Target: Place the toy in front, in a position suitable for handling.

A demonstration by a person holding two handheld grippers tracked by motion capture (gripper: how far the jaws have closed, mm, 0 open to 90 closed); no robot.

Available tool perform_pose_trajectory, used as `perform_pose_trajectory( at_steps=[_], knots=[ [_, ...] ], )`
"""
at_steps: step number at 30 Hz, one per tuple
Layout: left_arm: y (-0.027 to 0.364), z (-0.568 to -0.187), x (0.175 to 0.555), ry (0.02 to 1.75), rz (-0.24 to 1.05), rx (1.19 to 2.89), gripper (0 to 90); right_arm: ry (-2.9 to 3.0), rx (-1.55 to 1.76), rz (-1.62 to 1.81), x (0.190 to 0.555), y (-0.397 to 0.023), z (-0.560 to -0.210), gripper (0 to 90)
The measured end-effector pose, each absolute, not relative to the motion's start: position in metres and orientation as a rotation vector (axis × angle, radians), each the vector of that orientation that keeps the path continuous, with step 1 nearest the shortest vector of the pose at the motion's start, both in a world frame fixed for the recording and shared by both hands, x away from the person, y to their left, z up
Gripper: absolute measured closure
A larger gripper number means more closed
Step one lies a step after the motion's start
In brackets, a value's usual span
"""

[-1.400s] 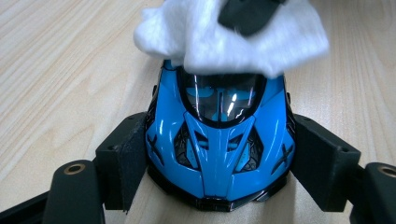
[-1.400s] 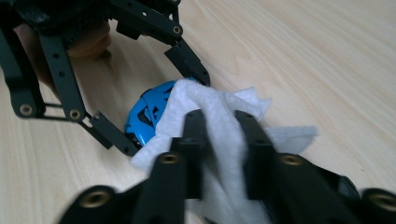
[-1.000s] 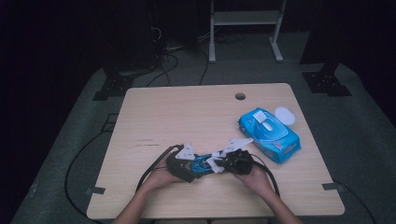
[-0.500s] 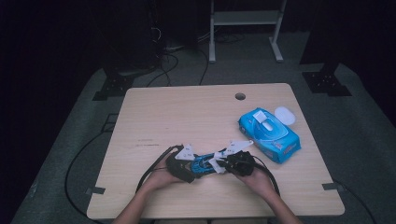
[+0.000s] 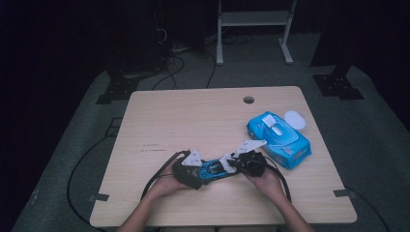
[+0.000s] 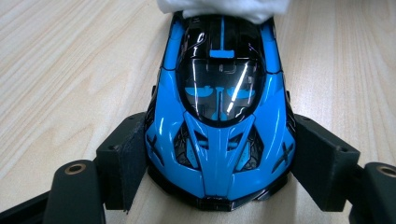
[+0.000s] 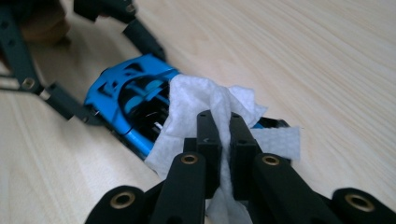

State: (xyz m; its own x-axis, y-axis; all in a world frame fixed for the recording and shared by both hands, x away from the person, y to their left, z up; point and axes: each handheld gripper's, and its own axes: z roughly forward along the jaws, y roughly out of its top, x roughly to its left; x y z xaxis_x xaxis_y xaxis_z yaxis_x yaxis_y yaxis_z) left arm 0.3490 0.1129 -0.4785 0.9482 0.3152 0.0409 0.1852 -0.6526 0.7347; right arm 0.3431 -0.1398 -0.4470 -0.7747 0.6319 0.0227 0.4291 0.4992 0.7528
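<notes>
A: Where is the toy car (image 5: 212, 169) right now?

B: It sits on the wooden surface (image 5: 193, 121), near the edge closest to the person, between the two hands. From above it lies lengthwise from one tool to the other.

A: What is the left tool (image 6: 219, 154) doing?

B: Its two black pads are pressed against the sides of the car's front end, one on each flank, so it is clamped on the car. The left gripper view looks straight down the blue hood and dark windshield, and the car's wheels seem to rest on the wood.

A: And the right tool (image 7: 223, 135)?

B: Its jaws are pinched nearly together on a white wipe (image 7: 205, 105). The wipe is bunched up between the pads and drapes over the rear of the car, touching it. In the left gripper view the same white cloth covers the far end of the car.

A: Anything else on the surface?

B: A blue pack of wipes (image 5: 279, 137) lies to the right of the car, just beside the right hand (image 5: 266, 181). Its white lid (image 5: 294, 119) is flipped open. There is also a small round hole (image 5: 248, 100) in the wood near the far edge.
</notes>
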Motion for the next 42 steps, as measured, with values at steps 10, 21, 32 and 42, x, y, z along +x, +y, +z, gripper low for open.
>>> perform_pose_trajectory(
  at_steps=[10,21,32,42],
  knots=[
    [0.113,-0.478,0.349,0.347,0.212,2.302,25.8,2.407,0.923,1.031,0.353,-0.142,-0.448,85.6],
    [0.113,-0.478,0.348,0.355,0.215,2.309,25.8,2.482,0.854,1.052,0.343,-0.137,-0.443,86.0],
    [0.113,-0.478,0.348,0.353,0.215,2.309,25.8,2.558,0.791,1.064,0.332,-0.141,-0.445,86.0],
    [0.112,-0.478,0.348,0.357,0.210,2.307,25.7,2.578,0.766,1.180,0.334,-0.121,-0.448,86.0]
  ],
)
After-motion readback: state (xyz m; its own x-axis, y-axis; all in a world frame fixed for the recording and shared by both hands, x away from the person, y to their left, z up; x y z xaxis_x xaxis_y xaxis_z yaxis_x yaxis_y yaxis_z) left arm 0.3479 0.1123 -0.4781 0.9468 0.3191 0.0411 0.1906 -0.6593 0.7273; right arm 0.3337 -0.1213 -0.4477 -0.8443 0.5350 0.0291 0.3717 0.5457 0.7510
